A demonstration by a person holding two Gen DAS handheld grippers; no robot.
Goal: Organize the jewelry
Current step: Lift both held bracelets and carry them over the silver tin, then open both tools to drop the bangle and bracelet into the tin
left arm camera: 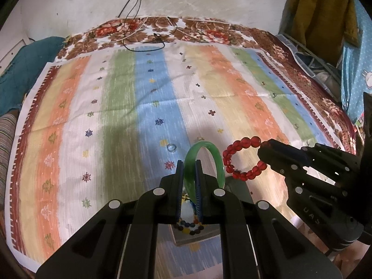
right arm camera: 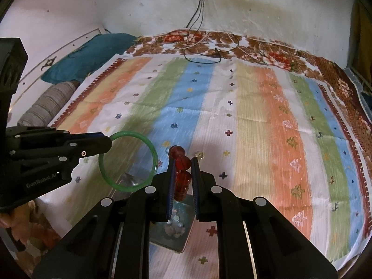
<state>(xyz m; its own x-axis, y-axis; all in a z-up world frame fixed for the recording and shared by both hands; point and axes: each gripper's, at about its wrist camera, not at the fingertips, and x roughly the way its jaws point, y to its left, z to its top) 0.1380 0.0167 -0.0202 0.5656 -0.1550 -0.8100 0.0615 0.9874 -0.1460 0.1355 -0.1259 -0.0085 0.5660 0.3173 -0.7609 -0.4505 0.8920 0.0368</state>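
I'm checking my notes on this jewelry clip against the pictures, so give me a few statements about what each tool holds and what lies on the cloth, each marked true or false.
1. The left tool is shut on a green bangle. True.
2. The right tool is open with nothing between its fingers. False: it is shut on a red bead bracelet.
3. The bangle lies flat on the striped cloth. False: it is held up off the cloth.
4. A small ring lies on the cloth's blue stripe. True.
5. Cables trail from the wall onto the bed. True.
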